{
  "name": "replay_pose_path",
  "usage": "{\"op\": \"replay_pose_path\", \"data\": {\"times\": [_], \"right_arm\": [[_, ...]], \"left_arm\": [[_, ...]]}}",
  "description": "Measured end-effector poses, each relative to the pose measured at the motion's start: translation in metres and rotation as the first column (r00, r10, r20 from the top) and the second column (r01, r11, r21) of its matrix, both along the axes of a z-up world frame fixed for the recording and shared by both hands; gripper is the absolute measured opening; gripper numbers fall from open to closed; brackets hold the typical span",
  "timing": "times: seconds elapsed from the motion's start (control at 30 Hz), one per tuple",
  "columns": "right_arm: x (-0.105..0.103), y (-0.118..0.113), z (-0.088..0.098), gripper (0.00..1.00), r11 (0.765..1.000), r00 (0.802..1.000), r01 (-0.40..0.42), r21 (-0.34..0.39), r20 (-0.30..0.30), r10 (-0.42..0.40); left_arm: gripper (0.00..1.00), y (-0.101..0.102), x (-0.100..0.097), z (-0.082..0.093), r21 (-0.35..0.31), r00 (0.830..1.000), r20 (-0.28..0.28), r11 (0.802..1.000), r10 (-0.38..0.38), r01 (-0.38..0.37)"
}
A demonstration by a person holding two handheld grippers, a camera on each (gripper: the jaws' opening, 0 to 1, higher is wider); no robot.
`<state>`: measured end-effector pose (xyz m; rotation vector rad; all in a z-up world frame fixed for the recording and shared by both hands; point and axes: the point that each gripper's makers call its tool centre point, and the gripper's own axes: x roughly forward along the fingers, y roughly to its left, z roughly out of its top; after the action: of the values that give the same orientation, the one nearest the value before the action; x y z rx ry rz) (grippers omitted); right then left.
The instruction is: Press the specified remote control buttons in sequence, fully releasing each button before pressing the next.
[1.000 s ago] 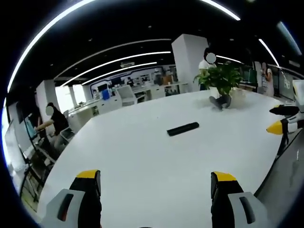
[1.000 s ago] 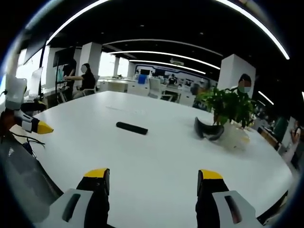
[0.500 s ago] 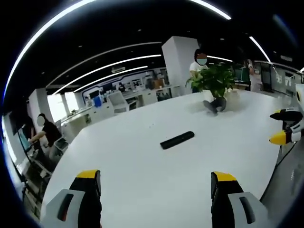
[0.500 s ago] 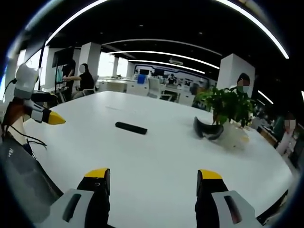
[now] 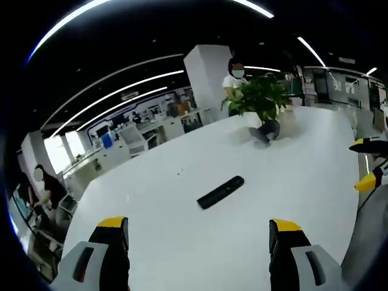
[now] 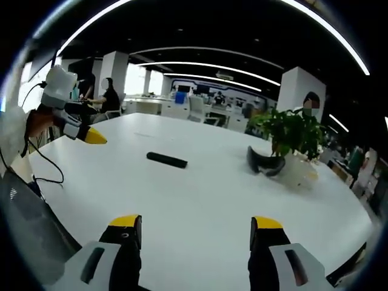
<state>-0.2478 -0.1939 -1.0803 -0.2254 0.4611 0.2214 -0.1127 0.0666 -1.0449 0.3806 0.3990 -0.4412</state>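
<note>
While your left gripper (image 6: pixel 91 134) has advanced over the near edge of the bench (image 6: pixel 200 200) during the last second, as the right gripper view shows, no button has yet been pressed. That view now places the left gripper's yellow tips closer to the remote control (image 6: pixel 167 160) than before, though still well apart from it.

The remote control (image 5: pixel 220 192) lies flat on the white bench (image 5: pixel 182 242), alone near its middle. It sits larger and lower in the left gripper view than one second ago, which indicates that your left hand is approaching it. The potted plant (image 6: pixel 290 134) and the dark object (image 6: pixel 265 163) at its base stand farther back, well apart from the remote.

Your left gripper (image 5: pixel 198 233) has its jaws spread wide and holds nothing. Your right gripper (image 6: pixel 194 229) likewise has its jaws wide apart and empty; its view has barely shifted, so that hand is judged to be waiting. In the left gripper view its tips (image 5: pixel 367 163) appear at the right edge, beside the bench.

Judged from these positions, the task is in the approach stage. Continue to bring the left gripper over the remote, and keep the remote inside both views.
</note>
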Motion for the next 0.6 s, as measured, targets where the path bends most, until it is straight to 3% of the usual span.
{"op": "replay_pose_path", "data": {"times": [0.5, 0.6], "right_arm": [[0.000, -0.001, 0.002, 0.70, 1.000, 1.000, 0.008, 0.016, 0.003, -0.008], [0.000, -0.001, 0.000, 0.69, 1.000, 1.000, 0.009, 0.010, -0.008, -0.009]], "left_arm": [[1.00, -0.027, 0.052, -0.008, 0.116, 0.989, -0.026, 0.983, -0.143, 0.145], [0.89, -0.032, 0.061, -0.011, 0.155, 0.985, -0.034, 0.973, -0.168, 0.171]]}}
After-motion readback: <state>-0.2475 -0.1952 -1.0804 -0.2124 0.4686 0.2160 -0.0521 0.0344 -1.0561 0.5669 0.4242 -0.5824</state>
